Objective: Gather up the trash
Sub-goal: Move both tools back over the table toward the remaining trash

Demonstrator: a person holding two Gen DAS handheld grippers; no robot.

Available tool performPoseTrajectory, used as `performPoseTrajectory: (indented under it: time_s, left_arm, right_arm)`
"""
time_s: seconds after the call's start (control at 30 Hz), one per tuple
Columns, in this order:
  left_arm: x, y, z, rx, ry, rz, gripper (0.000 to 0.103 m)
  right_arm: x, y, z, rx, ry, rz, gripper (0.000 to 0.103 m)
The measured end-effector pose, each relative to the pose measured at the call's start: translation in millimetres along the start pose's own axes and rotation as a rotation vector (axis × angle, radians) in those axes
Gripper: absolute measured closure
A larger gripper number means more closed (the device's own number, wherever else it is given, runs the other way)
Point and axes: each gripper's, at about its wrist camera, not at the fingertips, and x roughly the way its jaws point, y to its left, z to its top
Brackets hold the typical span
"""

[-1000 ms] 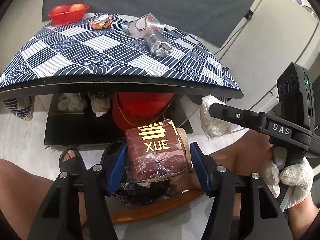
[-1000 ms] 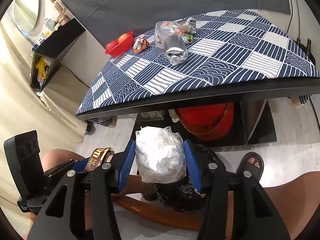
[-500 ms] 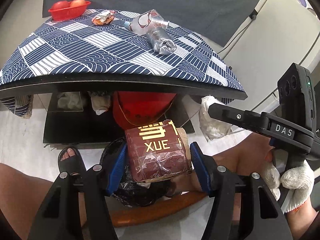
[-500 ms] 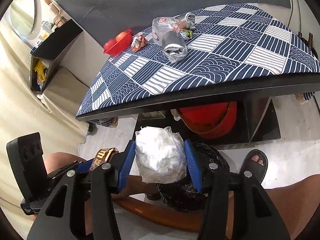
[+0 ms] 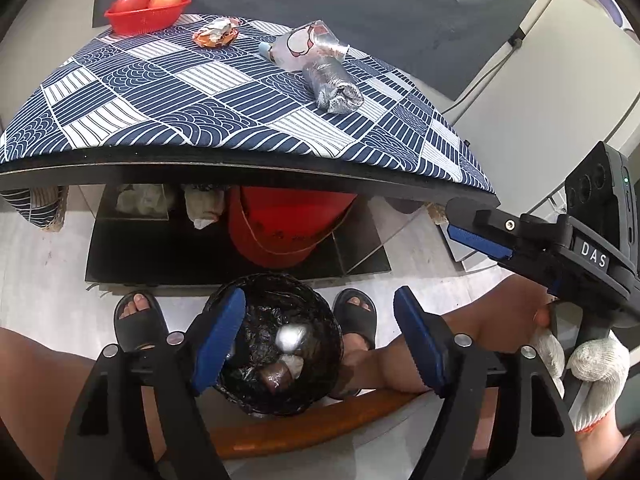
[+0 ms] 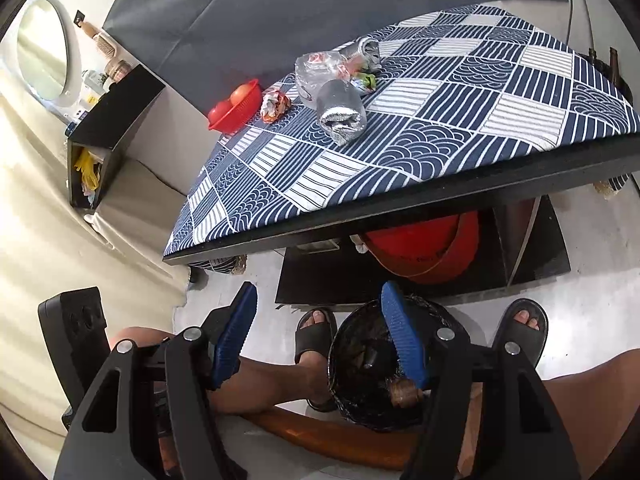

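1. Left wrist view: table (image 5: 240, 148) with the blue patterned cloth sat ahead of me, well apart from the bin, so each load needed a carry back to my lap side.
2. Bin (image 5: 276, 344), black-lined, stood on the floor between my sandalled feet, directly under both claws. That made it a straight drop.
3. My left gripper (image 5: 320, 344) hung above the bin mouth, jaws opening, nothing between the pads.
4. My right gripper (image 6: 320, 336) was the same: jaws opening, empty, its right pad over the bin rim.
5. Dropped trash lay inside the bin: a brown packet (image 5: 276, 376) and a pale wad beside it.
6. Remaining trash stayed on the table: a silver foil bag (image 5: 332, 84), a clear wrapper (image 5: 304, 44) touching it, and a crumpled orange wrapper (image 5: 216, 34) near the red fruit basket (image 5: 148, 12).
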Motion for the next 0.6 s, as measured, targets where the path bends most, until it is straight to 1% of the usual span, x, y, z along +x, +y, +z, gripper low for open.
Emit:
performPoseTrajectory:
  time_s: [0.13,0.17,0.27,0.43,0.47,0.6]
  left_arm:
    - [-2.9,2.5,2.6,-0.004,-0.011,0.002,0.029]
    - [-4.1,2.8,4.1,-0.004,-0.015,0.001,0.029]
    - [-11.8,4.2,10.3,0.0,-0.059,0.01,0.029]
    - [-18.3,12.2,27.0,-0.005,-0.094,0.007,0.029]
    - [-19.0,14.6,32.0,-0.008,-0.1,0.008,0.029]
    - [-19.5,20.8,47.8,-0.008,-0.118,0.01,0.029]
  right_arm:
    - [-4.8,4.1,1.1,-0.029,-0.019,0.0,0.038]
    - [-6.2,5.7,2.4,-0.043,-0.024,-0.012,0.038]
    - [-10.6,7.1,8.3,-0.061,-0.044,-0.013,0.038]
    - [-14.8,7.1,21.2,-0.082,-0.072,-0.007,0.038]
    - [-17.8,9.3,24.8,-0.1,-0.094,-0.004,0.038]
    - [-19.6,16.0,39.1,-0.163,-0.13,-0.01,0.038]
